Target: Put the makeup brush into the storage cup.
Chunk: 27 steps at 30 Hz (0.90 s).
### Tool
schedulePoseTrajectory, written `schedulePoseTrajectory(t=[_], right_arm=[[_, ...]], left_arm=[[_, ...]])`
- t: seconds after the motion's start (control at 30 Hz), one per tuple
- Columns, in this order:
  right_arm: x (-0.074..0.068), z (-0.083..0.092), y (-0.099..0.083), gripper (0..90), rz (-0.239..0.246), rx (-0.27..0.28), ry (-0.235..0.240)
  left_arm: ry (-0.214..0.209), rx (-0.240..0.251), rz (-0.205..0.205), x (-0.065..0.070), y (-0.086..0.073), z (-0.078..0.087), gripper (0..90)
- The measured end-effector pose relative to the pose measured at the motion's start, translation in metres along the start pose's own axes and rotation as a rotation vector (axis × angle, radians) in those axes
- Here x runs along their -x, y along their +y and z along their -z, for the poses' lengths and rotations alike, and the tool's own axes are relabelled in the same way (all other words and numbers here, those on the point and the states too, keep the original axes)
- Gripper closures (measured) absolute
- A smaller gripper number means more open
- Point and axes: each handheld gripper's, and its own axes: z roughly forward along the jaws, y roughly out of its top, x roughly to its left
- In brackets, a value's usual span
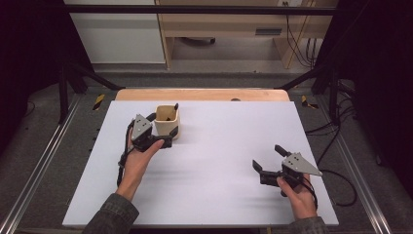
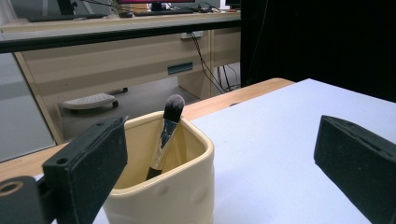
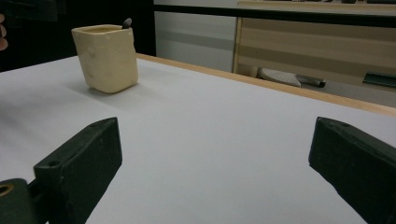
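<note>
Tools stood spread and empty on the white table (image 1: pixel 209 195): left tool (image 1: pixel 165 127) flanking the cream square ceramic cup (image 2: pixel 177 186) holding a dark-bristled makeup brush (image 2: pixel 166 135), right tool (image 1: pixel 267 161) well apart.

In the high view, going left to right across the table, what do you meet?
Left hand-held gripper → cream cup with a makeup brush in it → right hand-held gripper.

One cream cup (image 1: pixel 167 120) on the table (image 1: pixel 219 161), one makeup brush (image 2: pixel 166 135) standing inside it, and two grippers, left gripper (image 1: pixel 163 127) and right gripper (image 1: pixel 267 157).
</note>
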Motion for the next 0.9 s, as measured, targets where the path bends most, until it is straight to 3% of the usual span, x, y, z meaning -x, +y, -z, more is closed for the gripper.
schedulePoseTrajectory(t=[0.9], right_arm=[[-0.001,0.0,-0.001,3.0,0.007,-0.002,0.002]], left_arm=[[-0.053,0.009,-0.019,0.01,-0.002,0.016,2.5]])
